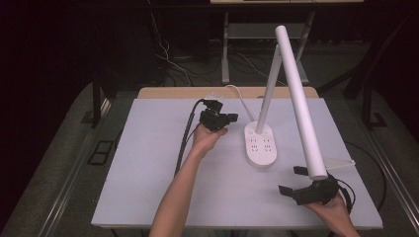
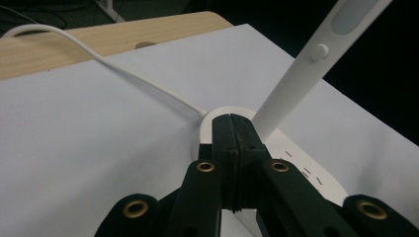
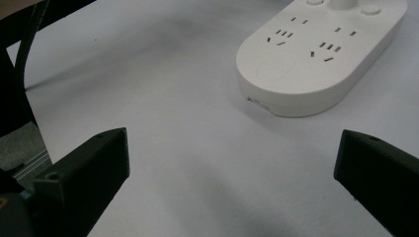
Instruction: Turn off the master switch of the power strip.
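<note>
Lamp base: smooth white plastic, slight sheen. Table top: matt white; far edge wood-look. Gripper jaws: matt black plastic, brass-coloured inserts.

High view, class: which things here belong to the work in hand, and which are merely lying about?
In the job:
desk lamp
left gripper, shut
right gripper, open
lamp cord

Lying about:
small white piece on the table
floor cables

Lamp: showing white all over, its base carrying dark socket slots. Cord: showing white. Table: showing pale grey, tan wood edging upper frame. Grippers: showing black, brass rivets gleaming.
</note>
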Demonstrator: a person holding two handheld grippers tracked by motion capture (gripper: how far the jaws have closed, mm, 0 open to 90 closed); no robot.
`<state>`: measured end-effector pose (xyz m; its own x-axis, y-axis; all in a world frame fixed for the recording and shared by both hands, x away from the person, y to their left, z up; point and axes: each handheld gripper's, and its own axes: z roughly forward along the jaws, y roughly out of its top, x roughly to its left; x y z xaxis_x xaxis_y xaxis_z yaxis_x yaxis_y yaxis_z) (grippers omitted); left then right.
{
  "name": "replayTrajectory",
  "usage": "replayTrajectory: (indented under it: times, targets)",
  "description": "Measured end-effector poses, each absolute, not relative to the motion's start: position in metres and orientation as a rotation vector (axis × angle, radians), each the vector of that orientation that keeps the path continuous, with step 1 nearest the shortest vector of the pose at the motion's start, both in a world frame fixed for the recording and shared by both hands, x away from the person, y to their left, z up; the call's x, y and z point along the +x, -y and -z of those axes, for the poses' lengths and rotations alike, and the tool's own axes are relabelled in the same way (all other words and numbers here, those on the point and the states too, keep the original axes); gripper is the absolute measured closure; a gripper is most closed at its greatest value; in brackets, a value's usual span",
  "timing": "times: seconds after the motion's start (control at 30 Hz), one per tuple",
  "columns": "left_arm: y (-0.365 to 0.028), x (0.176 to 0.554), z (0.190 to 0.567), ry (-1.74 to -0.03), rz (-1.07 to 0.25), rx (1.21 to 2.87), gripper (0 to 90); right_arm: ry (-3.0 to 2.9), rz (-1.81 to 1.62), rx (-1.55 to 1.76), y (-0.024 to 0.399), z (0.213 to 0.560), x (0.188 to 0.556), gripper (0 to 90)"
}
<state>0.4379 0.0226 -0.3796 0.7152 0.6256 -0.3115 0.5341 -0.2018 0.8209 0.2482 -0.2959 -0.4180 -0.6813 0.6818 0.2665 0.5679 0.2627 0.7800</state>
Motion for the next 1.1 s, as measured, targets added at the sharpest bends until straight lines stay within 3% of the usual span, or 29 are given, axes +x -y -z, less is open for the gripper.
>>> replayTrajectory:
  times: [0.13, 0.37, 0.7, 1.1]
  targets:
    - [-0.032, 0.430, 0.374, -0.884, -0.111, 1.856, 89.3, -2.396, -1.393, 1.191, 0.296, 0.418, 0.248, 0.0]
    - [-0.049, 0.418, 0.367, -0.844, -0.100, 1.850, 76.6, -2.399, -1.390, 1.192, 0.295, 0.418, 0.248, 0.0]
    - [-0.076, 0.397, 0.364, -0.829, -0.067, 1.855, 34.3, -2.400, -1.389, 1.187, 0.294, 0.419, 0.248, 0.0]
    - [-0.112, 0.371, 0.366, -0.804, -0.018, 1.840, 0.0, -2.398, -1.388, 1.189, 0.294, 0.419, 0.248, 0.0]
